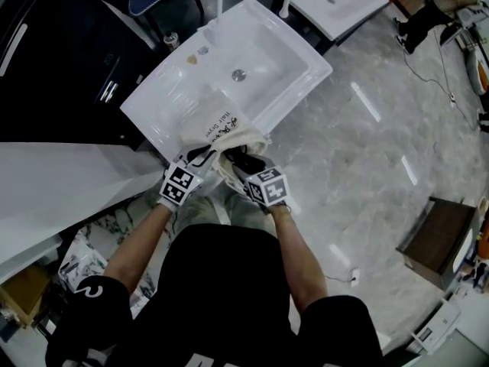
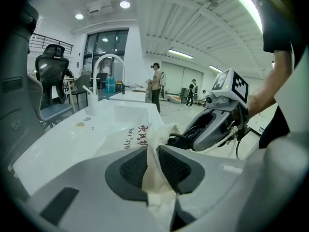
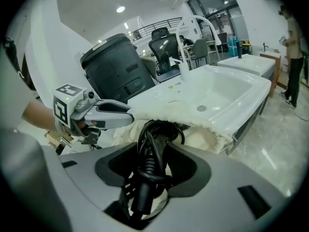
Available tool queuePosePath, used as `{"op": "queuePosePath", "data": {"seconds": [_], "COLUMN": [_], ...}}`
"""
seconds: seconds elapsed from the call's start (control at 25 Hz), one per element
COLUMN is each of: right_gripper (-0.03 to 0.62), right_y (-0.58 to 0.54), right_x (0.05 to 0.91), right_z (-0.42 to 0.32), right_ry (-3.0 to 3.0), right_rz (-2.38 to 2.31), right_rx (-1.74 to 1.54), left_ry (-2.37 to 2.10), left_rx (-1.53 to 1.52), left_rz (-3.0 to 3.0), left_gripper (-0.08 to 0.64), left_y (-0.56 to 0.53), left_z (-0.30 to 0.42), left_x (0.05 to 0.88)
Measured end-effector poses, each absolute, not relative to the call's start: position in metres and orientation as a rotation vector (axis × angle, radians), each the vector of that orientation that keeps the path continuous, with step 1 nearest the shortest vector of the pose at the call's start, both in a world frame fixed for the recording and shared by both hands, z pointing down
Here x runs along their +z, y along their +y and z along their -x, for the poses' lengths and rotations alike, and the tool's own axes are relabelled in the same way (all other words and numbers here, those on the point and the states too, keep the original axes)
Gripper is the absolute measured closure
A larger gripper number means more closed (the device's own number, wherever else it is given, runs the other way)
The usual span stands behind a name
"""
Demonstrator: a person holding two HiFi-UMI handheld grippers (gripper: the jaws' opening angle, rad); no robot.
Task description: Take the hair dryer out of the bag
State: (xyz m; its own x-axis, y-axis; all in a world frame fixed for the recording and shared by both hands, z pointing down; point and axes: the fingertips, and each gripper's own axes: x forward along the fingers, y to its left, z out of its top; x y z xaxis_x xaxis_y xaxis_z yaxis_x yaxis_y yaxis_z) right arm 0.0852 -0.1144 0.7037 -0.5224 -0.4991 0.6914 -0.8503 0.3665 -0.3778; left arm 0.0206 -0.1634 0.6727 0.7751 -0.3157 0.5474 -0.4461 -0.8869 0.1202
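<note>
Noting right gripper (image 3: 153, 170) clamped on black coiled hair dryer cord (image 3: 150, 137), which emerges toward it from cream cloth bag (image 1: 221, 128) pinched by left gripper (image 2: 153, 166).

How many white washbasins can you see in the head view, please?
2: the near washbasin under the bag, the far washbasin at the top edge; others may be hidden.

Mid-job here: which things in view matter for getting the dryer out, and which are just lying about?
In the job: cloth bag, pinched by left claw; black dryer cord, gripped by right claw.
Lying about: sink, faucet, office chair, dark bin.
</note>
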Motion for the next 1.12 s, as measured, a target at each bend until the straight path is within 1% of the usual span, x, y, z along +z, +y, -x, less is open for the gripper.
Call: {"op": "queuePosePath", "data": {"seconds": [0.2,0.36,0.64,0.76,0.96,1.12], "right_gripper": [0.4,0.4,0.4,0.4,0.4,0.399], "right_y": [-0.105,-0.104,-0.102,-0.106,-0.116,-0.119], "right_x": [0.697,0.692,0.685,0.687,0.69,0.7], "right_z": [-0.105,-0.112,-0.072,-0.058,-0.056,-0.056], "right_ry": [-2.187,-2.2,-2.263,-2.28,-2.275,-2.231], "right_rz": [-1.197,-1.2,-0.992,-0.971,-1.002,-1.002], "right_rx": [1.031,1.029,0.925,0.96,1.039,1.076], "left_ry": [-0.612,-0.677,-0.81,-0.868,-0.889,-0.848], "left_rx": [0.7,0.723,0.661,0.686,0.714,0.709], "left_rz": [-2.719,-2.706,-2.751,-2.747,-2.703,-2.691], "left_gripper": [0.488,0.488,0.505,0.505,0.505,0.505], "left_y": [-0.155,-0.153,-0.165,-0.172,-0.16,-0.142], "left_z": [-0.034,-0.037,-0.033,-0.021,0.01,0.013], "left_x": [0.659,0.655,0.63,0.624,0.64,0.644]}}
